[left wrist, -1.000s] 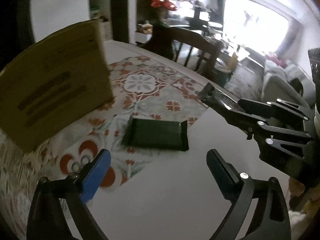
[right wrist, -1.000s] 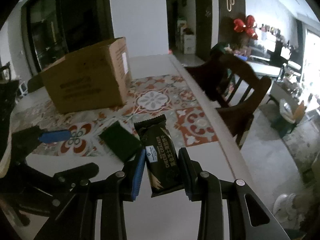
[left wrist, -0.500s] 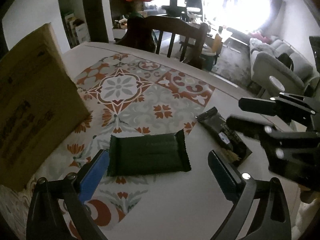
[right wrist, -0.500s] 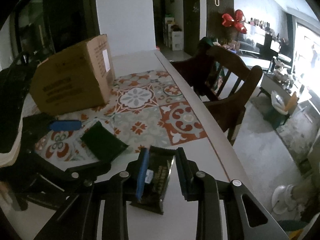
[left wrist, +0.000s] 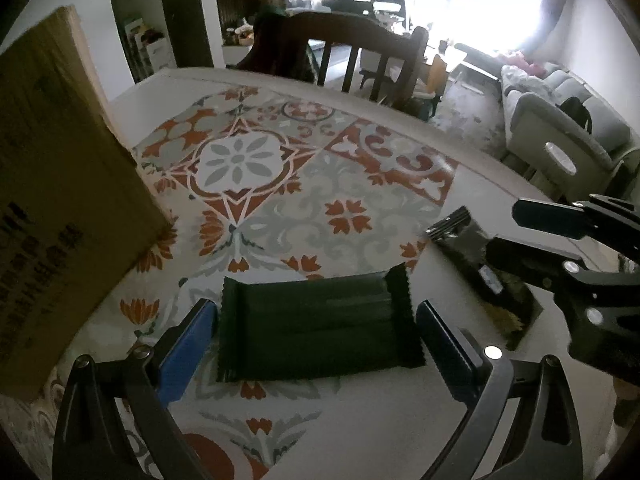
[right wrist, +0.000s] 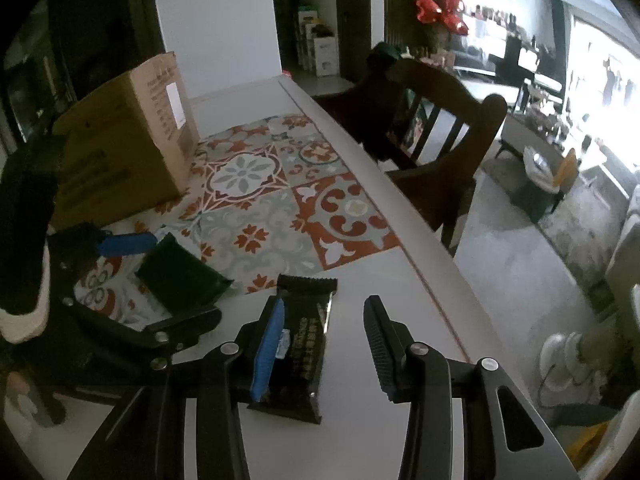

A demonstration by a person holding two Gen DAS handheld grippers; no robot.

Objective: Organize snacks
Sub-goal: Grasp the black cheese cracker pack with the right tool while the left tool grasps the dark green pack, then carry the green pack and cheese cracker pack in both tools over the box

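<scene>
Right wrist: right gripper [right wrist: 326, 326] just spread, cracker pack [right wrist: 302, 344] released; left gripper [left wrist: 316, 330] straddles green pack [left wrist: 316, 326] (unclenched).

Surface: white table [right wrist: 404, 248] — long straight edge toward the wooden chair.
Covering: patterned mat [left wrist: 276, 184], red, grey and white tiles, flat on the table.
Landmark: cardboard box [right wrist: 124, 136], upright on the mat.
Green snack packet [left wrist: 318, 322]: on the mat's near edge — in front of the box.
Black cracker packet [right wrist: 306, 344]: on bare tabletop, past the mat, farther from the box than the green packet.
</scene>
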